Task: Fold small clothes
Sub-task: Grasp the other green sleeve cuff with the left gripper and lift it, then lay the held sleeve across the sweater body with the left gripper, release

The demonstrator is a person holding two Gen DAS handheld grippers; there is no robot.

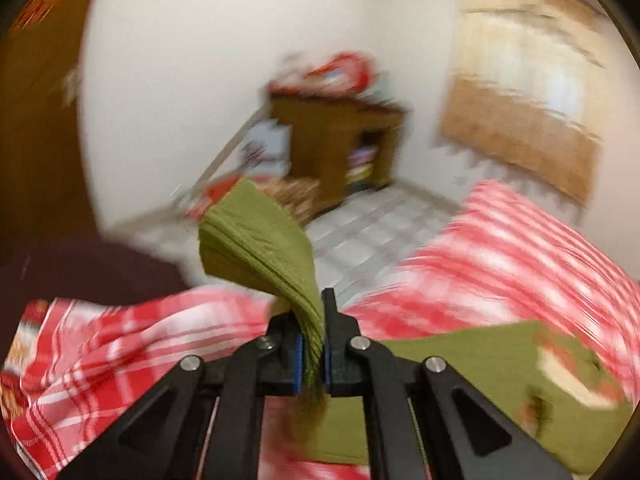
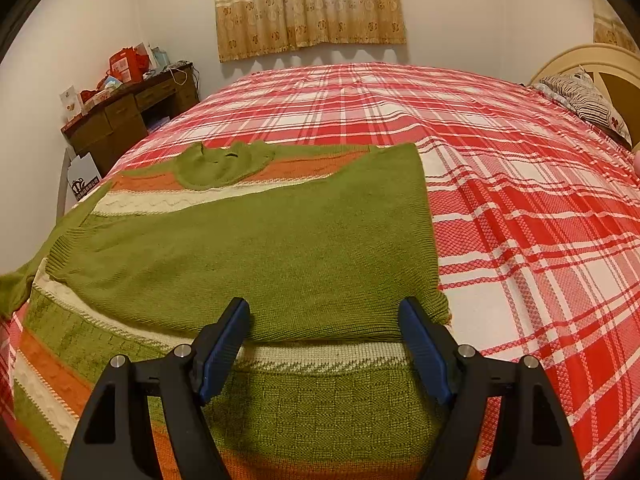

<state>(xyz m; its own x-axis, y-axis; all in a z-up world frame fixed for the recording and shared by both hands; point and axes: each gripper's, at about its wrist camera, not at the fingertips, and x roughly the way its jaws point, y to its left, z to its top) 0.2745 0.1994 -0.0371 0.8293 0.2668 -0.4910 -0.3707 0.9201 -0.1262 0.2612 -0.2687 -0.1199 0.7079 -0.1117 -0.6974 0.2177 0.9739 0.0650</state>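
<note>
I read this as the middle of the fold: the green knit sweater (image 2: 256,248) lies spread on the red plaid bedspread (image 2: 500,184), its right side already turned in over the body with a straight edge facing the bare bed, and the left sleeve is the part now in hand. The next move, as I judge it, calls for carrying that sleeve across the body and laying it flat without dragging the rest of the sweater out of line.

The sweater's collar points toward the curtain (image 2: 308,8) and the wooden desk (image 2: 128,120); its striped hem runs under my right tool.

My left gripper (image 1: 314,356) is clamped tight on the ribbed sleeve cuff (image 1: 256,248), which stands up above the jaws, lifted clear of the bed; the view is blurred.

My right gripper (image 2: 324,344) hangs just above the sweater's near edge, jaws spread wide, nothing between them, and I cannot tell whether the tips touch the knit.
</note>
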